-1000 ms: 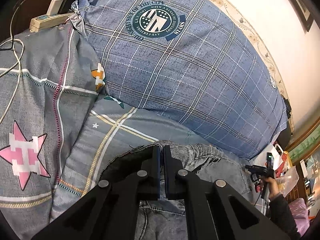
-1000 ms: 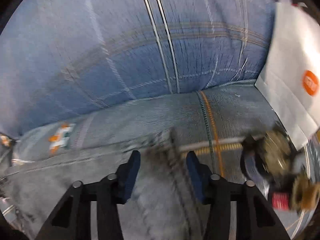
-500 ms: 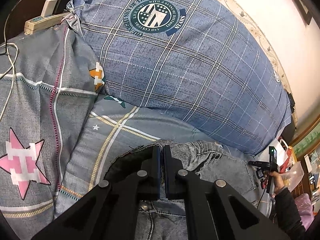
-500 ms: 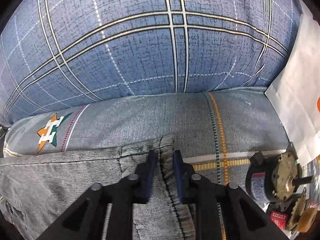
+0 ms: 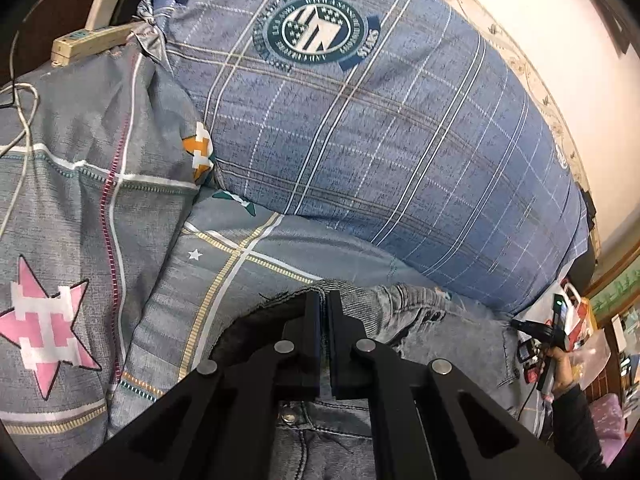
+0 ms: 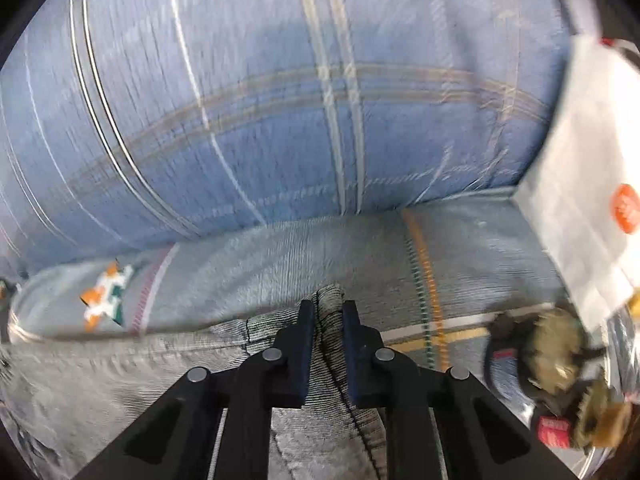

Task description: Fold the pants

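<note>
Lying across the bed (image 5: 248, 280) against a large plaid pillow (image 5: 380, 140), the pants (image 5: 440, 320) are gripped at the waistband edge by both tools: the left claw (image 5: 323, 304) is clamped tight on the denim near the button, and the right claw (image 6: 323, 312) is pinched on a seam with a narrow gap between its fingers. Judged from this, the fold will go best if both corners rise level and taut together. Possible obstructions are a white bag (image 6: 580, 184), small clutter (image 6: 560, 360) at the right and a power strip (image 5: 92, 42).
</note>
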Action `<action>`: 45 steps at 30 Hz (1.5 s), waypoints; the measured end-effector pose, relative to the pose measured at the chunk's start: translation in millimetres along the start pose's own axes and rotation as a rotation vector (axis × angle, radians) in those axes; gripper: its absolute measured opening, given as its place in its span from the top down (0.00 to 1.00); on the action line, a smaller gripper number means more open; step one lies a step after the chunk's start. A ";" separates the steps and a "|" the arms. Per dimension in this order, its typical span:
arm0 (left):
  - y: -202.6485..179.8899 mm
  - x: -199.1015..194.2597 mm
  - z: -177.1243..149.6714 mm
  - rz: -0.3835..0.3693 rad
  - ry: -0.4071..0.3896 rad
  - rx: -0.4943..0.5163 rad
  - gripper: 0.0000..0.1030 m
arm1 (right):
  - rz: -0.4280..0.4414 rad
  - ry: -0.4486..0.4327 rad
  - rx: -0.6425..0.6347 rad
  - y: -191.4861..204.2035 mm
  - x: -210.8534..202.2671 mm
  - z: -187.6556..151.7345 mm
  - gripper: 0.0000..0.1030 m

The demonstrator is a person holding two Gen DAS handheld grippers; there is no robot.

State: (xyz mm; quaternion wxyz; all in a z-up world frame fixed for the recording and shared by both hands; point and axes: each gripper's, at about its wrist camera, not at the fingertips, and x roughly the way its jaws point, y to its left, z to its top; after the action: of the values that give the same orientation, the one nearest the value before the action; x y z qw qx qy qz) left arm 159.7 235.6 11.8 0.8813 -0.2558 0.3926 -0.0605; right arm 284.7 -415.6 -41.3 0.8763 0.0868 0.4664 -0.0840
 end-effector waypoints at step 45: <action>38.0 -36.0 -187.7 0.076 0.164 -0.457 0.55 | 0.511 0.038 0.460 -28.5 -143.7 -354.6 0.34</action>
State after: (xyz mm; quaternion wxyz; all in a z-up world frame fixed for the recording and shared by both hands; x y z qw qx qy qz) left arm -4.2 203.8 -88.7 0.7674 -0.4279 0.4755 0.0423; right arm -85.7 -352.1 -118.9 0.8176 0.3979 0.4146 0.0370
